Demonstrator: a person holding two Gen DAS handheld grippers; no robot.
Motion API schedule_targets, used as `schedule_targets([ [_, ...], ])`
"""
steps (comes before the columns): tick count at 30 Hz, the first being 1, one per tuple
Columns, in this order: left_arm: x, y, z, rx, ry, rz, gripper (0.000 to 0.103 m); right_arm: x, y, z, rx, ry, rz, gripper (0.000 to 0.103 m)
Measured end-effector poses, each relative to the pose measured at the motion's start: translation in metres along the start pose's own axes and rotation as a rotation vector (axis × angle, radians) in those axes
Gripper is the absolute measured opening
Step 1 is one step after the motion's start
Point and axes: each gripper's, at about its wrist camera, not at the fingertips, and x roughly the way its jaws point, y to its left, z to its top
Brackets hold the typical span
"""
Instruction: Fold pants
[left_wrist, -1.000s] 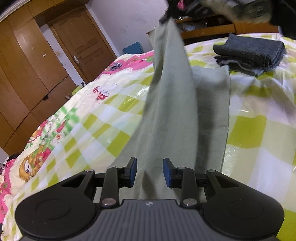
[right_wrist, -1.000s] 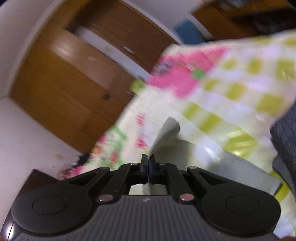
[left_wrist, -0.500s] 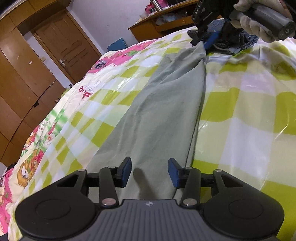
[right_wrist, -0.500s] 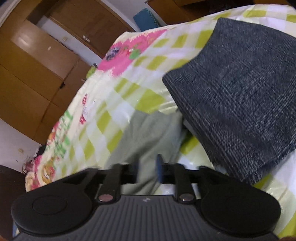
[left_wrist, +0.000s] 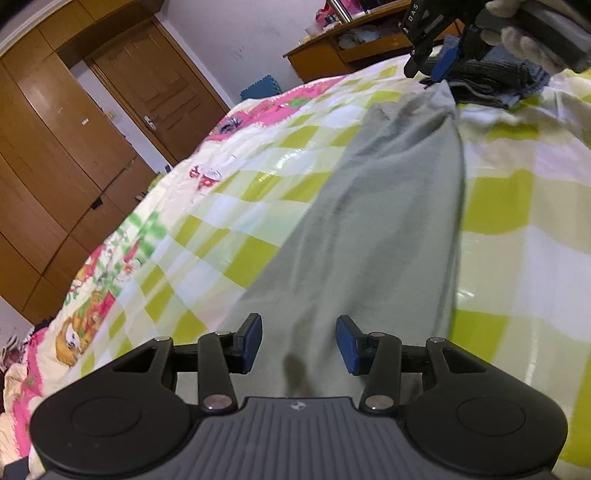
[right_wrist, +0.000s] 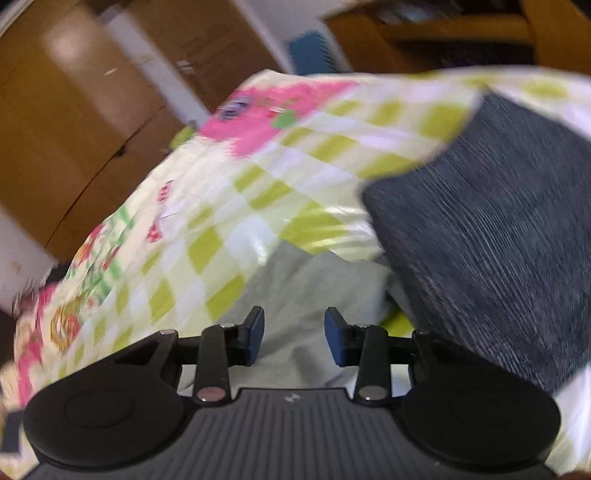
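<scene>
- Left tongs (left_wrist: 298, 341): wide apart, holding nothing, low over the near end of the pants (left_wrist: 373, 221).
- Pants: grey-green, lying flat on the bed (left_wrist: 236, 206) as one long strip, running from under the left tongs away to the far end, where they narrow to a bunched tip.
- Right tongs (right_wrist: 294, 336): also wide, nothing between the pads. In the left view they (left_wrist: 436, 61) sit just above that far tip; contact can't be told.
- Right view: pants end (right_wrist: 314, 291) directly below and ahead of the right tongs, a bit rumpled.
- Dark folded cloth (right_wrist: 491, 258): right of the right tongs, just beside the pants end, on the bed. In the left view it (left_wrist: 487, 79) is behind the far tip.
- Gloved hand (left_wrist: 517, 37) grips the right tool's handle.
- Bed cover: green/white checks with pink cartoon prints.
- Wooden wardrobe (left_wrist: 55, 155) and door (left_wrist: 155, 92) to the left, past the bed.
- Right view is motion-blurred.
</scene>
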Motion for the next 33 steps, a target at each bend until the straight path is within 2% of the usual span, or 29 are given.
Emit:
schedule_targets([
  [2,0.002,0.007,0.001,0.026,-0.011,0.016,0.058,0.008,0.019,-0.002,-0.146,0.064,0.051,0.048],
  [5,0.009,0.021,0.002,0.032,-0.011,0.014,0.059,0.028,0.036,-0.007,-0.300,0.169,0.090,0.047],
  [9,0.027,0.036,0.003,0.030,0.005,-0.014,0.063,0.043,0.041,-0.010,-0.487,0.219,0.074,0.047],
  [11,0.036,0.039,0.004,0.035,0.021,-0.035,0.063,0.051,0.040,-0.008,-0.580,0.287,0.067,0.048],
  [16,0.048,0.035,0.004,0.047,0.037,-0.051,0.062,0.062,0.041,-0.008,-0.753,0.307,-0.004,0.046],
  [19,0.045,0.035,0.004,0.061,0.028,-0.046,0.061,0.059,0.045,-0.006,-0.810,0.288,0.003,0.046],
  [22,0.043,0.038,0.004,0.080,0.013,-0.041,0.061,0.052,0.054,-0.013,-0.960,0.274,0.019,0.047],
  [28,0.047,0.043,0.007,0.089,0.008,-0.055,0.061,0.062,0.063,-0.011,-1.142,0.292,0.015,0.047],
  [31,0.053,0.043,0.007,0.097,0.012,-0.074,0.062,0.075,0.066,-0.007,-1.202,0.386,0.038,0.048],
  [33,0.059,0.041,0.007,0.110,0.024,-0.085,0.062,0.086,0.065,-0.007,-1.217,0.458,0.042,0.043],
])
